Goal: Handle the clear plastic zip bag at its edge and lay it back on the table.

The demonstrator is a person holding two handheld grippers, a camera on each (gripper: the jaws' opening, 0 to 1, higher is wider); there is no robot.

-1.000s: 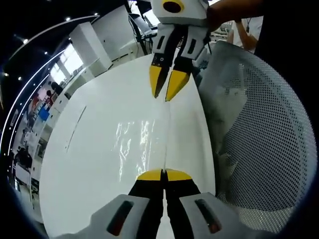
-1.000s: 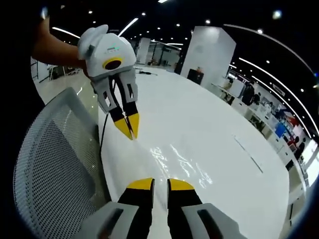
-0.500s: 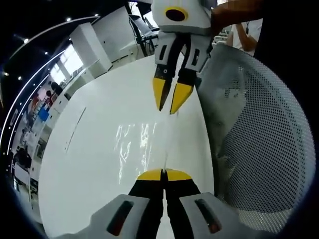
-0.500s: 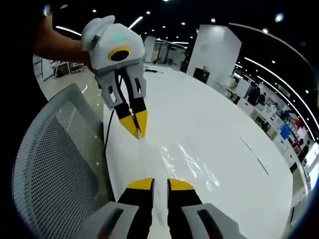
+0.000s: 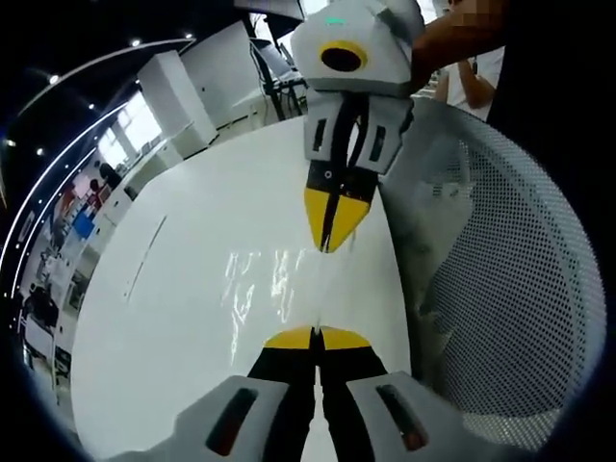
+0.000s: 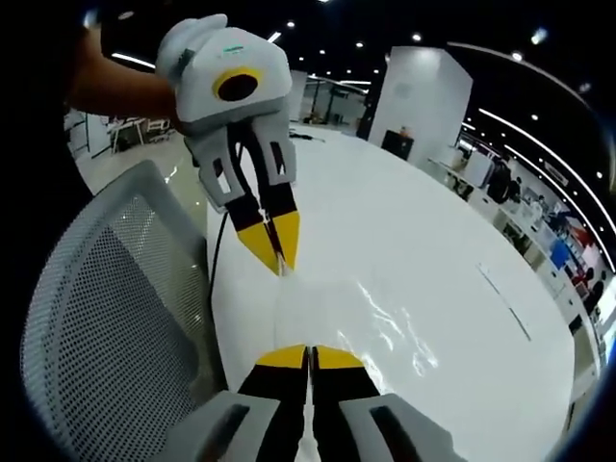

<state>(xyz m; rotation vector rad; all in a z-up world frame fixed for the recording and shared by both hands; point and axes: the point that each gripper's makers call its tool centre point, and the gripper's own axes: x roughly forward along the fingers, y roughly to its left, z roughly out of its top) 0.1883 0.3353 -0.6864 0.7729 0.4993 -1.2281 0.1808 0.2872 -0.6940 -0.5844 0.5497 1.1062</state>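
Broadly, a white table (image 5: pixel 192 318) spreads across centre frame, a mesh chair (image 5: pixel 510 289) at right. On it lies the clear zip bag (image 5: pixel 274 289), centre. Both the left gripper (image 5: pixel 315 339) and right gripper (image 6: pixel 310 358) have jaws closed, each pinching the bag's edge.

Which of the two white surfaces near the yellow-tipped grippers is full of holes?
The curved white mesh chair back; the glossy white table beside it, under the clear plastic zip bag, is solid.
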